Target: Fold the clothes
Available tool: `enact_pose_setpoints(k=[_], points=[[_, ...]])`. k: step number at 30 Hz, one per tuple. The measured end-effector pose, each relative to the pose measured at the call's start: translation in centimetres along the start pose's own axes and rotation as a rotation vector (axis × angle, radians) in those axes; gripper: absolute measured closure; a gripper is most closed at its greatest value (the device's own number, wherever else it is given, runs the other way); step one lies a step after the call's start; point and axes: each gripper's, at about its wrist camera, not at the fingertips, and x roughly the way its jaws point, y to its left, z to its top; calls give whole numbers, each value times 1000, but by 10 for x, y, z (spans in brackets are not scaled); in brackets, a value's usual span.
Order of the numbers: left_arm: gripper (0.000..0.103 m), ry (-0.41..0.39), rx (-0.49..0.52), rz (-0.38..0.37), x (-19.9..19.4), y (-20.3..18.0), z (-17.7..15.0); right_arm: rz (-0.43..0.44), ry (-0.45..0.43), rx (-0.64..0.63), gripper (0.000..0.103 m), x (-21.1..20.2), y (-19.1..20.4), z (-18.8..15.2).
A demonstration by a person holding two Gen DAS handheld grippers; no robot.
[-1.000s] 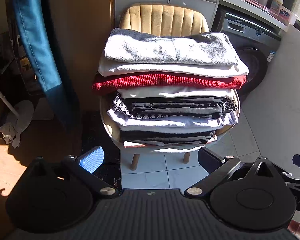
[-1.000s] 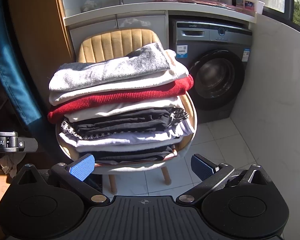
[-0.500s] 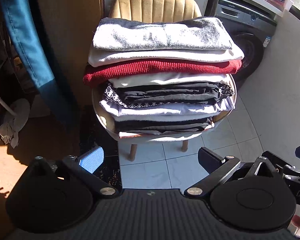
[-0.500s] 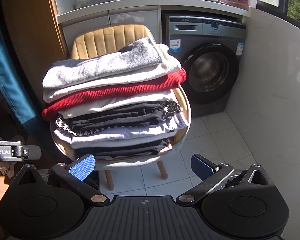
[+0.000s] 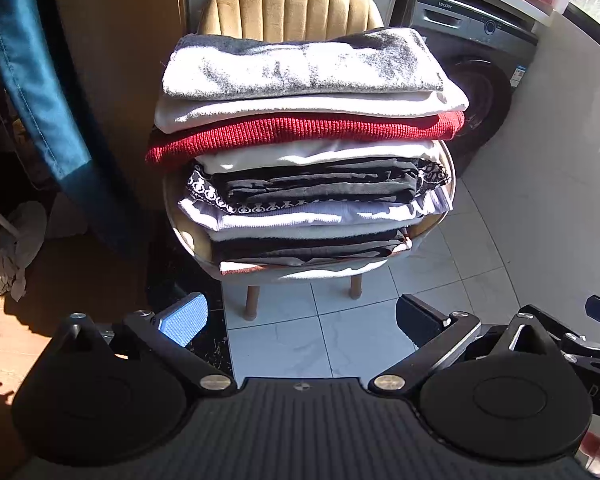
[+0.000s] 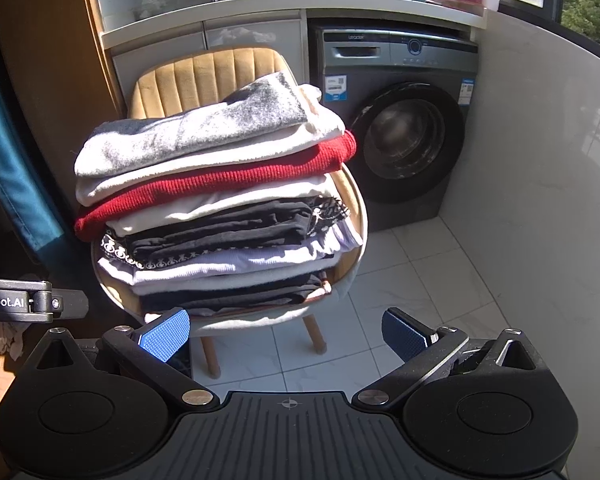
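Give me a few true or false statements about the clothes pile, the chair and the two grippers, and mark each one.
1. The grey garment lies on top of the stack. True.
2. The red knit is at the very bottom. False: it sits third from the top, with several layers beneath.
3. The left gripper holds a garment. False: its fingers are apart and empty, short of the chair.
4. The right gripper is open. True.
5. A washing machine stands behind the chair to the right. True.
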Motion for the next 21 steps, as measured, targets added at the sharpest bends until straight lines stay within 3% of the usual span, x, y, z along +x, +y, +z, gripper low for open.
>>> enact_pose_setpoints(k=[21], points=[[0, -23, -1, -23, -6, -8, -1, -5, -14, 28, 1, -8, -9, -1]])
